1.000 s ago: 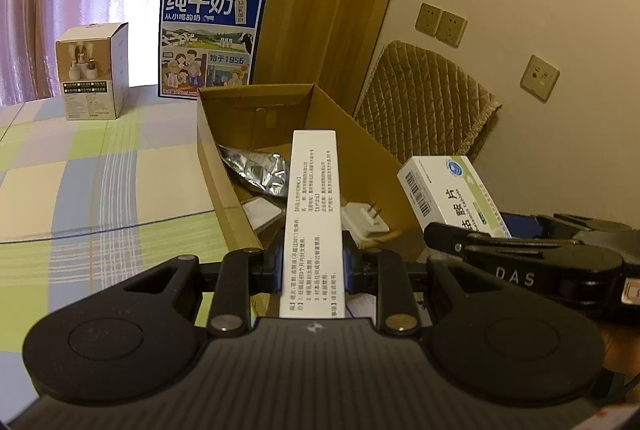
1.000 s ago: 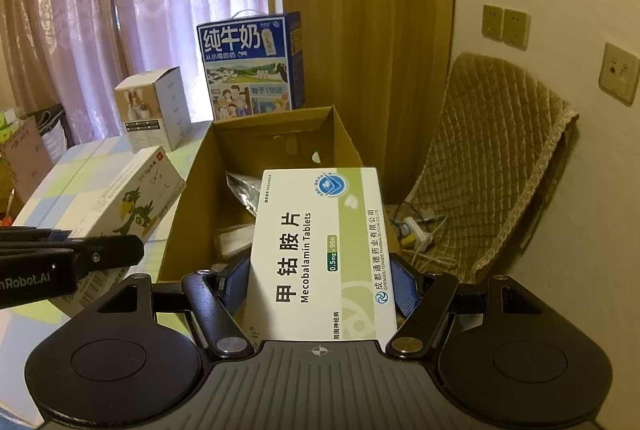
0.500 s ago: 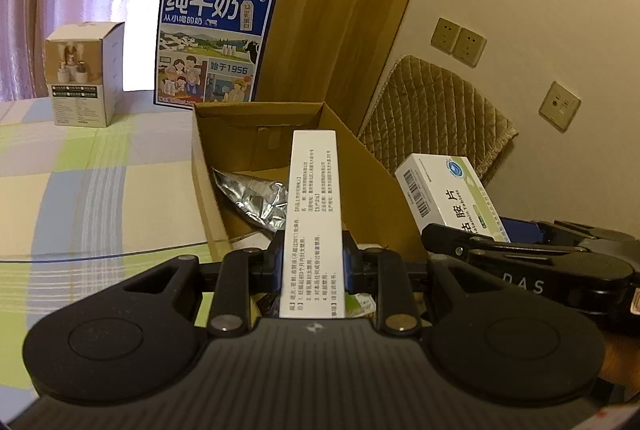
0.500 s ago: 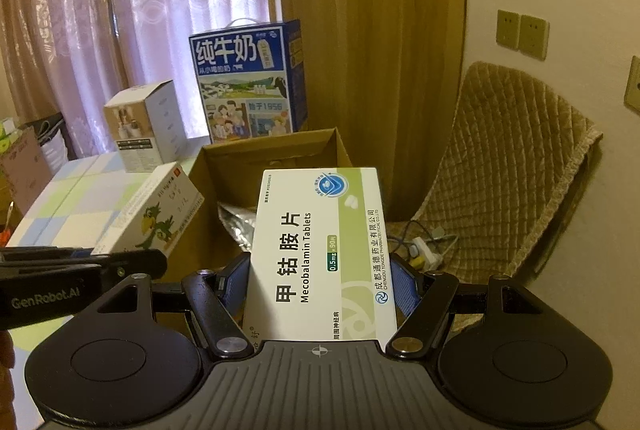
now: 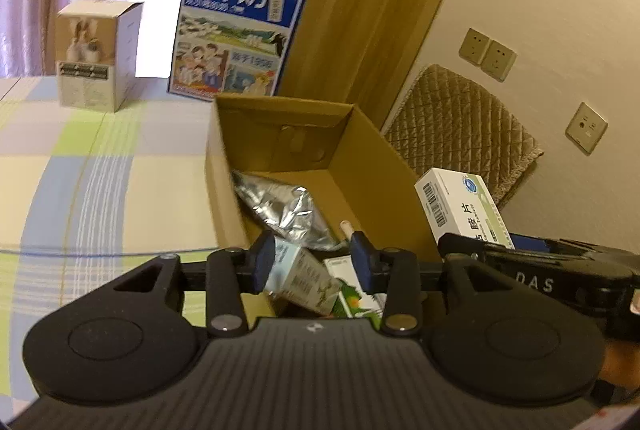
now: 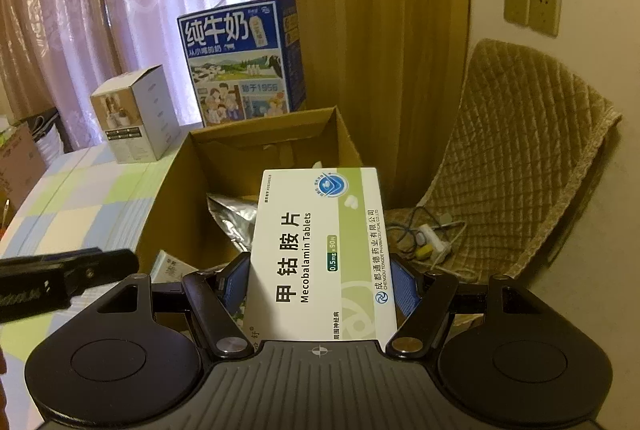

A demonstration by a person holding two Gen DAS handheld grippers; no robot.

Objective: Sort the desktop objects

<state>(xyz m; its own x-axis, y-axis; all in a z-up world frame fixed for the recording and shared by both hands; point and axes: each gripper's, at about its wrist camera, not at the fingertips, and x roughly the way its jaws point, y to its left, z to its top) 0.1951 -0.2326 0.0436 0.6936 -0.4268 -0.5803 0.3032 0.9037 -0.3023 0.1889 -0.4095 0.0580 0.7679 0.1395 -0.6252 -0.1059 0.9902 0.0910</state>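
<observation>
Gone from my left gripper is the slim white carton: jaws just opened, now empty over the cardboard box. Right gripper clamps the Mecobalamin box, next to drop.

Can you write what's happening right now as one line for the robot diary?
left gripper: just opened, empty over cardboard box | right gripper: holding tablet box | next: maybe drop it in

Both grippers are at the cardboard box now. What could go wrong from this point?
The left gripper has just been opening, and nothing is pinched between its pads now. The right gripper holds the Mecobalamin box near the cardboard box's right wall; released there, it might catch the rim or fall outside. The grippers are close and might bump.
</observation>
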